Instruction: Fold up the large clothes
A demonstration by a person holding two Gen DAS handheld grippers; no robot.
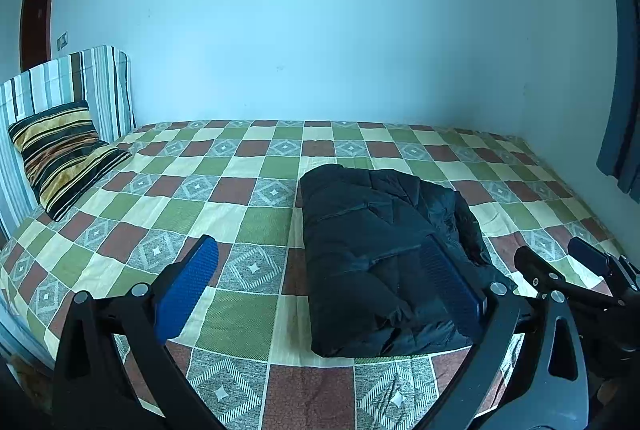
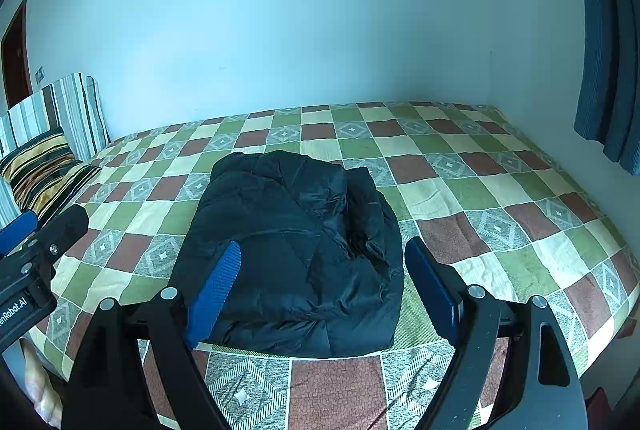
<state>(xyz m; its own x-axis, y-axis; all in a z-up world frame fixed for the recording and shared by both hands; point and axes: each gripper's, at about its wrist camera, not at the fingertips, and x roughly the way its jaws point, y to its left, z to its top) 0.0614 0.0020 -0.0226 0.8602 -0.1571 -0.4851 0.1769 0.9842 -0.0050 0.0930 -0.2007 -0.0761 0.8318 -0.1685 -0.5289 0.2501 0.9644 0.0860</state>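
Checked bedspread (image 2: 480, 190) in green, cream, rust & grey squares covers a bed pushed against a pale wall; a striped pillow (image 1: 60, 154) leans on a striped headboard cover (image 1: 68, 82) at the left end, and a blue curtain (image 2: 600, 50) hangs at the right. Black puffy jacket (image 2: 296, 250) lies near the front edge of the bed, already folded into a thick, roughly square bundle w/ loose bulges on its right side. Left gripper (image 1: 324, 282) hangs above the bed w/ jaws spread wide, nothing between the pads; the bundle sits just beyond its right finger. Right gripper (image 2: 324, 282) is likewise released, fingers straddling the near part of the bundle but, as far as I can tell, clear of the fabric. Judging by this, the fold looks about done. Risks: padded fabric is springy & slick, so the top layer could puff open or slide off if left unpressed; a finger dragging through on the way out could snag a flap & undo the stack; bundle is close to the front edge, so a nudge toward the person might tip it off. Readable text: white lettering "enRobot.AI" (cut off at left) on the left gripper's body in the right wrist view; no other labels legible.
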